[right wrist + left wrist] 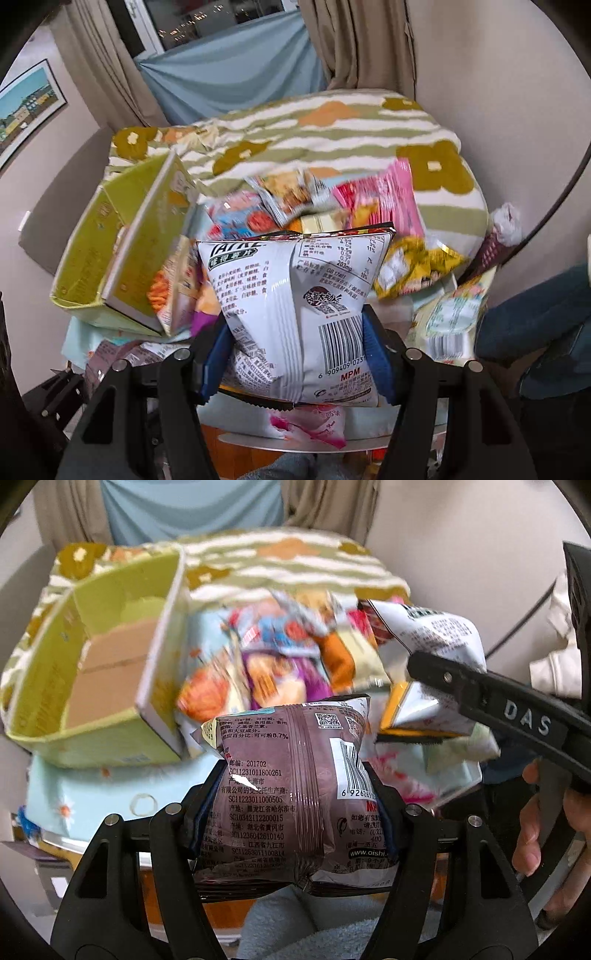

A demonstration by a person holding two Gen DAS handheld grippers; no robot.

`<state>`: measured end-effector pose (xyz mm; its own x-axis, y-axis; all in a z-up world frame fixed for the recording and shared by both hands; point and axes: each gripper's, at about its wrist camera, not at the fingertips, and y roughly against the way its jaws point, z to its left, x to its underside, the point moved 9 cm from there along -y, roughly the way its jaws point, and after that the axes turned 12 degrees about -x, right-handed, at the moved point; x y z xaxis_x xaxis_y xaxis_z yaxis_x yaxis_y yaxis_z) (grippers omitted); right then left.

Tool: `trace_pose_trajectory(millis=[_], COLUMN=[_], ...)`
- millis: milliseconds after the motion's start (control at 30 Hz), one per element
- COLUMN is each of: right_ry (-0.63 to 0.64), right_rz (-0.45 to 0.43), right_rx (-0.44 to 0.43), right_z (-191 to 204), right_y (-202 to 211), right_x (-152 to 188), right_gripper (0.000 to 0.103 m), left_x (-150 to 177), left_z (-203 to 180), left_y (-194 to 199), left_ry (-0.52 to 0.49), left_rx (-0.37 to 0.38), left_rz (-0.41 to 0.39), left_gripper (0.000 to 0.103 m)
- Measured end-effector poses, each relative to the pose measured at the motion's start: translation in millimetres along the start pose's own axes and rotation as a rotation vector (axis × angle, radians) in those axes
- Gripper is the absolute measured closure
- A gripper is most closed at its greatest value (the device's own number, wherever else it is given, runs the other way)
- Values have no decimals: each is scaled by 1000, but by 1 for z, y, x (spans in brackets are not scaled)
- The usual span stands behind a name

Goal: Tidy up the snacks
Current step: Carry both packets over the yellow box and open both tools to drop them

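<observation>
Left hand-held gripper [295,805] points steeply down, its two black fingers clamped on the sides of a brown packet [288,794], pads pressing in at 9 and 3 o'clock. Right hand-held gripper [295,343] tilts down likewise, blue pads [375,354] squeezing a white bag [295,314] from both sides. In the left wrist view, the right hand-held gripper reaches in from 3 o'clock, one black finger [480,694] lying across the white bag. A person's hand [546,830] wraps its grip at 4 o'clock, fingers curled round the handle.
</observation>
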<state>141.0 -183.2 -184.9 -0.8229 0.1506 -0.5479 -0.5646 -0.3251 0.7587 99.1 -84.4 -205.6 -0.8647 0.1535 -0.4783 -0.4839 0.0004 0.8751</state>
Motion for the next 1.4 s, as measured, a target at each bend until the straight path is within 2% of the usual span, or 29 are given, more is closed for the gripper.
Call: trace_pose_trajectory(millis=[300, 500, 667, 867, 1067, 1233, 1300, 1333, 1367, 1400], right_ry=[94, 137, 135, 140, 112, 101, 98, 95, 92, 90], right_rz=[-70, -84, -81, -50, -19, 12, 22, 25, 27, 30], right_rx=[-55, -79, -100, -80, -36, -16, -9, -10, -13, -15], right_z=[55, 107, 153, 195, 209, 211, 211, 211, 212, 212], right_y=[9, -22, -68, -126, -167, -185, -190, -194, -195, -197], right_x=[-52, -89, -118, -143, -155, -156, -156, -156, -156, -156], right_gripper=[43, 43, 43, 43, 42, 42, 42, 42, 42, 42], left_x=[-71, -120, -159, -197, -211, -206, -204, -204, -205, -206], left_z=[67, 134, 197, 259, 284, 289, 291, 292, 294, 297], left_y=[21, 6, -20, -73, -138, -183, -195, -198, -200, -199], left_ry=[51, 51, 53, 33, -10, -11, 5, 17, 29, 41], left_rx=[-60, -95, -124, -153, -166, -165, -162, -157, -159, -170], left_rz=[-132, -166, -172, -141, -69, -3, 22, 27, 29, 22], left_gripper=[36, 35, 35, 35, 35, 35, 31, 21, 4, 0])
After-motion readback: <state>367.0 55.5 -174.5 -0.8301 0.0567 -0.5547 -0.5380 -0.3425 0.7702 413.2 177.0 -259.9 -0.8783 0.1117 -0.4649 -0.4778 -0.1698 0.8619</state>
